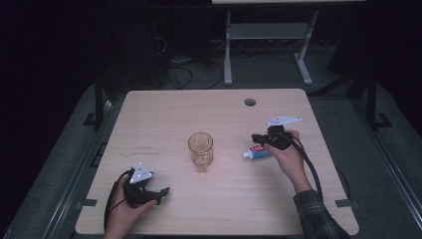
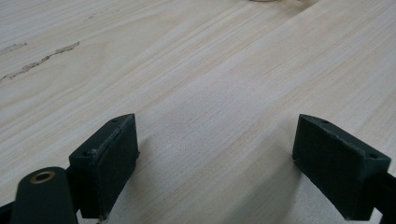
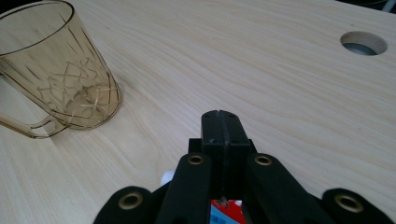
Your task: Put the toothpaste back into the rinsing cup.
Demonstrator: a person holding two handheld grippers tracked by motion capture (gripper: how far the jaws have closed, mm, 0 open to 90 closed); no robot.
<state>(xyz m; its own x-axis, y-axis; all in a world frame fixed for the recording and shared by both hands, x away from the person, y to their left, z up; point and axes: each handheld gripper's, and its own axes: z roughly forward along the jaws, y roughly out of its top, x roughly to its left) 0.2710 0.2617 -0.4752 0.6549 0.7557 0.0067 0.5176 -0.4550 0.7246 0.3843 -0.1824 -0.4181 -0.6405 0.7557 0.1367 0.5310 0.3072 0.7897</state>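
One desk carries one amber glass mug and one toothpaste tube. Two grippers are present: one left, one right. One round hole marks the desk.

White toothpaste tube (red-blue label) lies flat, near amber mug.

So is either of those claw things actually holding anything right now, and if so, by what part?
Nothing is held. The left gripper is open over bare table. The right gripper is shut on nothing, above the toothpaste tube lying on the table.
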